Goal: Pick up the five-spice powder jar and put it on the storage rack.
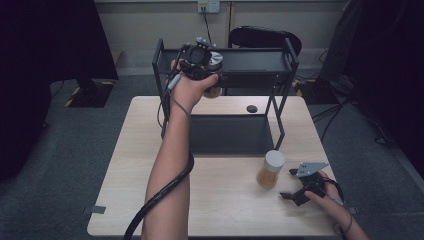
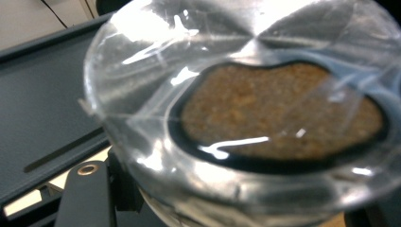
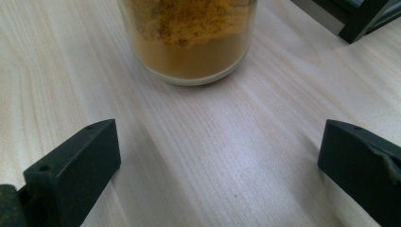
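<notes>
My left gripper (image 1: 202, 64) is raised in front of the top shelf of a black metal rack (image 1: 260, 62), shut on a clear glass jar (image 2: 279, 113) of brown powder. The left gripper view looks at the jar's round base from very close, with one black finger (image 2: 85, 194) below it. A second jar (image 1: 271, 170) of orange-yellow powder with a white lid stands upright on the table's front right. My right gripper (image 1: 287, 183) rests just right of it, open, and its fingers (image 3: 75, 165) point at that jar (image 3: 189, 42) without touching it.
The light wooden table (image 1: 135, 150) carries the two-tier rack at its back, with a dark lower shelf (image 1: 230, 135). A small black disc (image 1: 252, 108) lies on the table inside the rack. A black chair (image 1: 265, 35) stands behind.
</notes>
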Tool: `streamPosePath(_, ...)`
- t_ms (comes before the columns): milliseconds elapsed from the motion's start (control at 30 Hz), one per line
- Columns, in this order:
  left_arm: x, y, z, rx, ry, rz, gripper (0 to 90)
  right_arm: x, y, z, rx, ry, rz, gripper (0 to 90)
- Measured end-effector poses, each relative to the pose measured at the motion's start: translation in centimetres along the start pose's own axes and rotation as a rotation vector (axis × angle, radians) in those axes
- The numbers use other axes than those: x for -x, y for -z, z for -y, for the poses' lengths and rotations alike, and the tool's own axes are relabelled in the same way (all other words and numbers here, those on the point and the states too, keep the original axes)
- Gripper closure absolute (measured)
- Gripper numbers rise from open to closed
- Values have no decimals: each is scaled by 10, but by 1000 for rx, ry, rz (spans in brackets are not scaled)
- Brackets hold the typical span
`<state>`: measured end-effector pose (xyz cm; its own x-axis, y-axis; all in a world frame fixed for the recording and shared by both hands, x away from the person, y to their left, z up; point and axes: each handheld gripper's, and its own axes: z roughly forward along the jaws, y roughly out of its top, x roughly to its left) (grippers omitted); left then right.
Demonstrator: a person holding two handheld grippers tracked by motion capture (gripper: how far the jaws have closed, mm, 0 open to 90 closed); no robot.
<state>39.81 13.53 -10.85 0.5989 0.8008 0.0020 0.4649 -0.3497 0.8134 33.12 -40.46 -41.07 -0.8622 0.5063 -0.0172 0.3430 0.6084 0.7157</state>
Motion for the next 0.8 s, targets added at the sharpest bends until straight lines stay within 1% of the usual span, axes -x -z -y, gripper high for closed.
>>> streamPosePath(133,-1,5,-7,6,2,-6,316,0,0,0,1,0,0,0)
streamPosePath(200,-2,5,-8,10,2,-6,316,0,0,0,0,0,0,0)
streamPosePath(300,-2,7,-11,18,12,-6,316,0,0,0,0,-1,0,0)
streamPosePath(400,-3,10,-17,19,12,-9,316,0,0,0,0,0,0,0)
streamPosePath(800,-5,11,-29,27,22,-29,316,0,0,0,1,0,0,0)
